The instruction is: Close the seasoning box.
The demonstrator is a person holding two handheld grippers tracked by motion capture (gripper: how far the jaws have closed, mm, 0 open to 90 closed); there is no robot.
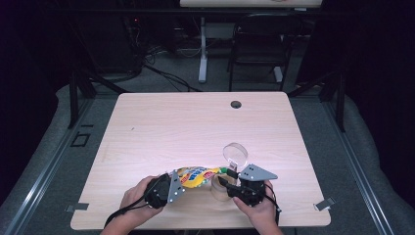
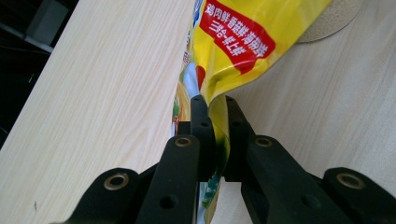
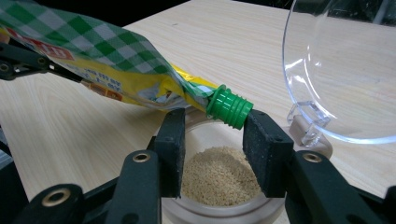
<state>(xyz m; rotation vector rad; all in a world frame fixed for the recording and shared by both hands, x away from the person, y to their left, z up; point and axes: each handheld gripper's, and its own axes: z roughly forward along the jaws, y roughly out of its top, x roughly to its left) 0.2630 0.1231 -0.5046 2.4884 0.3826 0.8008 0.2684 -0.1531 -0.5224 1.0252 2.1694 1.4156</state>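
Observation:
A yellow snack pouch with a green-checked top lies tilted over the table's front edge. My left gripper is shut on its bottom seam, and the left gripper view shows the yellow pouch pinched between the black jaws of that gripper. The pouch's green screw cap hangs over a round jar holding tan granules. My right gripper stands open around the cap. Its right jaw touches the cap, and a gap is left on the other side. The jar's clear hinged lid stands open.
The jar and its raised clear lid sit at the table's front middle. A cable hole marks the far edge of the wooden table. A dark chair and another table's leg stand beyond.

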